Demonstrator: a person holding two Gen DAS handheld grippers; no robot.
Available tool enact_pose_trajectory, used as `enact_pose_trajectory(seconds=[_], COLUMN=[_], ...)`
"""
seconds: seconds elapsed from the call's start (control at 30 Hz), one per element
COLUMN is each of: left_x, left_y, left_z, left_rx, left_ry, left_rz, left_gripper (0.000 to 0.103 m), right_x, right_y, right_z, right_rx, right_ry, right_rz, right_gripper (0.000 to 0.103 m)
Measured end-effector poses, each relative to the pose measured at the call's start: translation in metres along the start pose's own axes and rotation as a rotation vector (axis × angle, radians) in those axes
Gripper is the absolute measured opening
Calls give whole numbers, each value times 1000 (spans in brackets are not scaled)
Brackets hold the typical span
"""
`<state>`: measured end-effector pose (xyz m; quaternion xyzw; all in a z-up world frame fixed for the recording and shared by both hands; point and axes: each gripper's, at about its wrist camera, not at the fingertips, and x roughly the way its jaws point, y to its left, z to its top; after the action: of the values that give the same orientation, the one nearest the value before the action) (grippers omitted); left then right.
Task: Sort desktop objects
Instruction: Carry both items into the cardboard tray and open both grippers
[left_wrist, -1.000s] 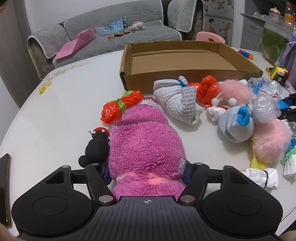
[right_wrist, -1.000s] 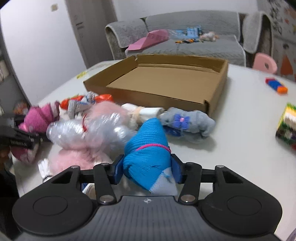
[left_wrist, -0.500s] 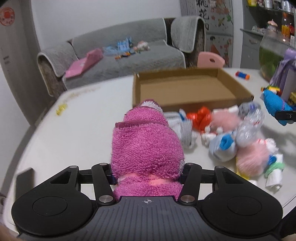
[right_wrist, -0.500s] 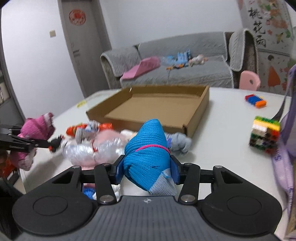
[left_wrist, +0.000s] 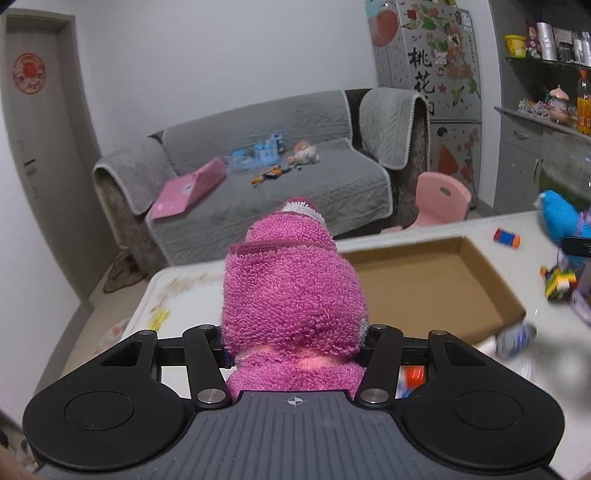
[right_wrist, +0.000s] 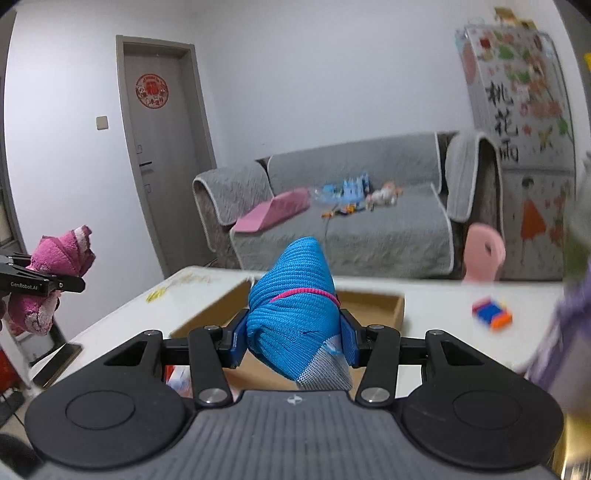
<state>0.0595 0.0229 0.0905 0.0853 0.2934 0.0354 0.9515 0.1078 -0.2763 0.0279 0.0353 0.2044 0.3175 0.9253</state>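
The left gripper (left_wrist: 293, 341) is squeezing a fuzzy pink sock roll (left_wrist: 293, 291) between its two fingers, and the right gripper (right_wrist: 293, 341) is squeezing a blue sock roll (right_wrist: 295, 295) the same way. Both rolls are hanging up in the air above the white table (left_wrist: 443, 229), with the open cardboard box (left_wrist: 424, 291) sitting below and in front of them, and no toy is showing inside the box yet. The pink roll is big and puffy, and the fingers are only pinching its lower part — so it could be slipping out or tipping forward if the hand is shaking. The blue roll is sticking out past the fingers, with its grey end poking down, so it might be coming loose and unrolling when it is let go. The two grippers are close to each other, so they could be bumping if both are going for the box at once. A small grey bundle (left_wrist: 515, 338) is lying just beside the box's near wall, and a colorful block cube (left_wrist: 559, 282) is sitting on the table to the right — a low swing could be knocking them away. A drop from too high could be making a roll bounce out over the box's short wall.
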Motion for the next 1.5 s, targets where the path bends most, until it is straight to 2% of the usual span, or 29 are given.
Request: enact_pose_trajectory(seconds=[0.17, 0.3, 0.53, 0.73, 0.9, 1.17, 1.27, 1.3, 1.33, 1.37, 1.43, 1.5], left_x=[45, 89, 185, 247, 271, 286, 289, 289, 290, 291, 287, 279], left_y=[-20, -33, -49, -53, -51, -58, -56, -53, -51, -50, -48, -47], left_z=[42, 59, 64, 46, 23, 8, 3, 3, 4, 3, 3, 5], left_rx=[37, 29, 6, -5, 2, 7, -14, -28, -38, -40, -33, -37], left_ry=[-9, 2, 99, 200, 267, 325, 333, 344, 356, 363, 359, 357], left_rz=[-22, -62, -135, -135, -130, -126, -129, -131, -125, -110, -100, -109], left_gripper=[59, 59, 59, 59, 58, 59, 64, 69, 80, 84, 88, 87], right_x=[47, 81, 148, 203, 224, 229, 234, 233, 234, 234, 229, 216], right_y=[-5, -13, 4, 16, 15, 21, 26, 27, 28, 28, 26, 26], right_z=[12, 11, 23, 2, -23, -31, -28, -27, -25, -24, -20, -14], right_rx=[3, 20, -41, -82, -98, -106, -115, -119, -120, -123, -130, -133], right_ry=[5, 39, 127, 254, 334, 392, 405, 404, 405, 402, 384, 357], right_rz=[-6, 3, 29, 4, -38, -75, -86, -89, -93, -102, -109, -112], right_gripper=[45, 46, 46, 46, 46, 46, 48, 48, 51, 54, 82, 83])
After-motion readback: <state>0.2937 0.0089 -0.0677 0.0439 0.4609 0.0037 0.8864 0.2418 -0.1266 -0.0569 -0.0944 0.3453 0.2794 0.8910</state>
